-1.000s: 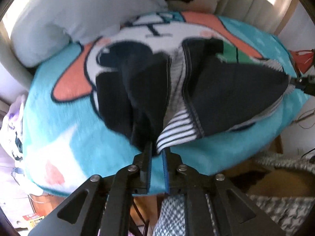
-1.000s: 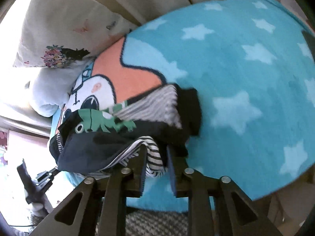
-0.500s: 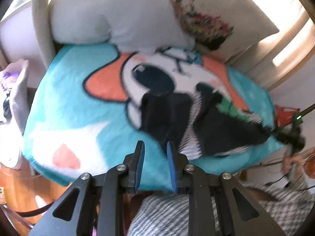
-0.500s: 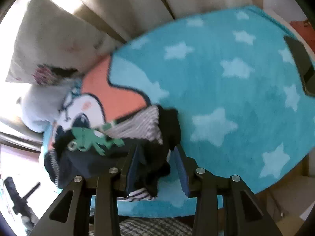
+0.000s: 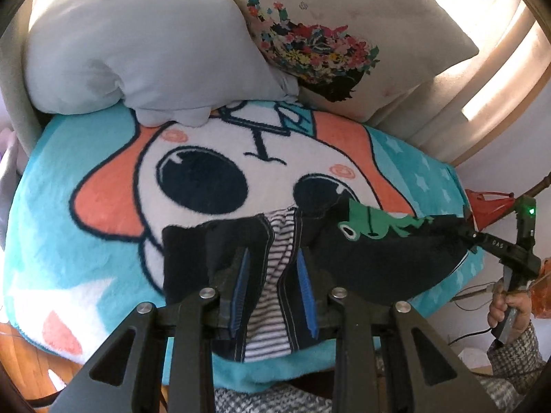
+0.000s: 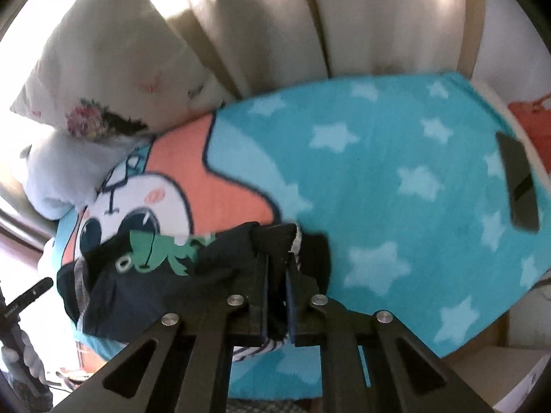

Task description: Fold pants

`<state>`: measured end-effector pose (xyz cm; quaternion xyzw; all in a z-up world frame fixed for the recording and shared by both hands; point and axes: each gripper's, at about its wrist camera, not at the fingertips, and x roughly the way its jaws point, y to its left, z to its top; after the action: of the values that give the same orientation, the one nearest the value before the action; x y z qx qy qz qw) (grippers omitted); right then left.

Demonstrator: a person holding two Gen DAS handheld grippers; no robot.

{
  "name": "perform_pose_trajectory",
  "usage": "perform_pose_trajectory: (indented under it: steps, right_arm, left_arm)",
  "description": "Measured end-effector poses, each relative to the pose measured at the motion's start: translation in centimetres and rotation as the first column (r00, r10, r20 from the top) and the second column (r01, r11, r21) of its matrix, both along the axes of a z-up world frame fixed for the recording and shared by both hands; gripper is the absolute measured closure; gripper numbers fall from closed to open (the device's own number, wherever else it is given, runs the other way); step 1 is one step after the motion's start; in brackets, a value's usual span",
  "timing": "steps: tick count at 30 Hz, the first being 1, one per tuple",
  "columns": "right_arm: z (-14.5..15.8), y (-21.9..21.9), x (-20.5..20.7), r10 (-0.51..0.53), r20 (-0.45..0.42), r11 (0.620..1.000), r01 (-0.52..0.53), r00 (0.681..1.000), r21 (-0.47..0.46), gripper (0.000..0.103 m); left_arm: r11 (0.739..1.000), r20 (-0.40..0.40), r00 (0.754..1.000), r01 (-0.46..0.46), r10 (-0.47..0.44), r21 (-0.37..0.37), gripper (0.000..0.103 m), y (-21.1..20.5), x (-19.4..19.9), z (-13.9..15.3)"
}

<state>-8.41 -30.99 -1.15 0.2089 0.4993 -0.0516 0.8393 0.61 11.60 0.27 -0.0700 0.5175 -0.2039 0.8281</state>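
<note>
The pants (image 5: 361,261) are lying bunched on the blanket (image 5: 69,241), so the left hand-held gripper (image 5: 273,292), hovering low with fingers apart over the striped lining, is needing a firm bite before lifting evenly with the right hand-held gripper (image 6: 277,296), which is clamping the far edge.

So the pants (image 5: 378,268) were small dark navy ones with a striped grey-and-white lining and a green frog print (image 5: 372,225) on one side. They lay spread out and rumpled right ahead of the left tool (image 5: 273,285), striped inside showing between its fingers, with one bunched edge pinched in the right tool (image 6: 277,289).
</note>
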Motion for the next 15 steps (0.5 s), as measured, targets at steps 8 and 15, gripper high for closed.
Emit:
perform_pose_trajectory:
  steps: [8,15]
  right_arm:
    - [-4.6,-1.6,1.6,-0.047,-0.105,0.999,0.044,0.993,-0.032,0.084]
    - [-5.3,-4.2,0.6,-0.129,-0.074,0.980,0.139,0.989,0.145,0.022]
  left_arm:
    - [0.979,-0.079,0.996,-0.010,0.026,0.204,0.073,-1.3,1.1,-5.3]
    - [0.991,-0.097,0.995,-0.026,0.039,0.134,0.073,-0.3,1.3,-5.9]
